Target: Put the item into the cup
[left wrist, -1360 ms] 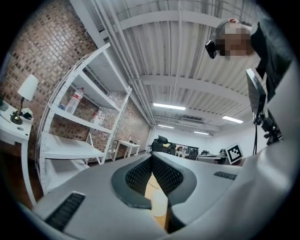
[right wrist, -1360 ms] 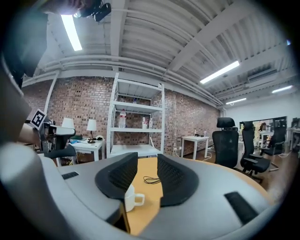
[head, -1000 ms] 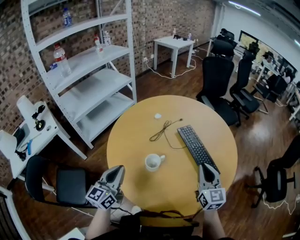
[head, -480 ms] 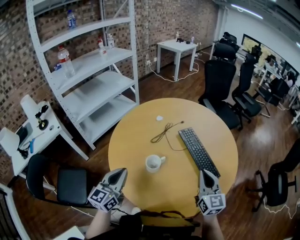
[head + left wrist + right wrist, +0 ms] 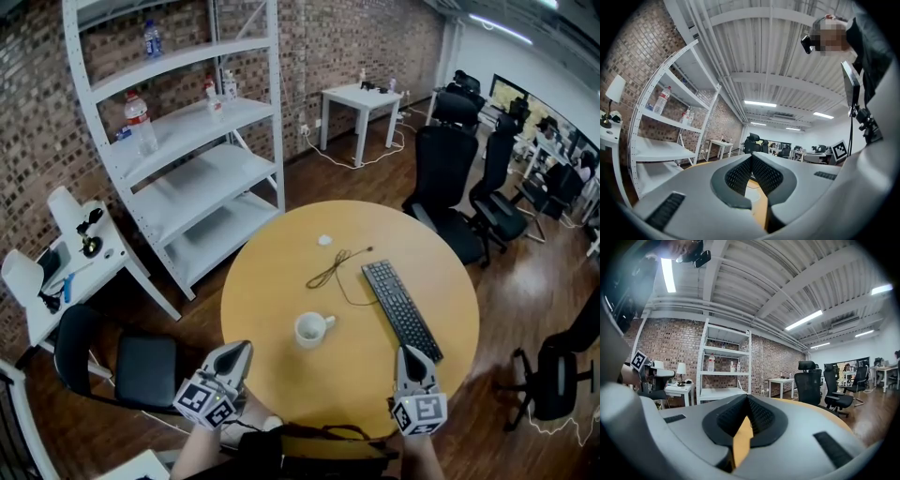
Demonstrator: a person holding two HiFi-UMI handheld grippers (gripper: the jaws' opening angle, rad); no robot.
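A white cup [image 5: 310, 329] with its handle to the right stands on the round yellow table [image 5: 272, 291], near the front middle. A small white item [image 5: 324, 240] lies at the table's far side, beyond a black cable [image 5: 333, 265]. My left gripper [image 5: 234, 353] hovers at the table's front left edge, its jaws shut and empty [image 5: 751, 157]. At the front right edge my right gripper [image 5: 413, 354] is also shut with nothing in it [image 5: 746, 397]. Both are short of the cup.
A black keyboard [image 5: 401, 308] lies slanted on the table's right half, just beyond the right gripper. A white shelf unit [image 5: 187, 159] stands at the back left, black office chairs [image 5: 441, 178] at the back right, and a dark chair [image 5: 131, 366] at the front left.
The head view has drifted a little, so the table sits slightly lower and to the right. Both grippers stay at the front edge, the right one slightly nearer to me.
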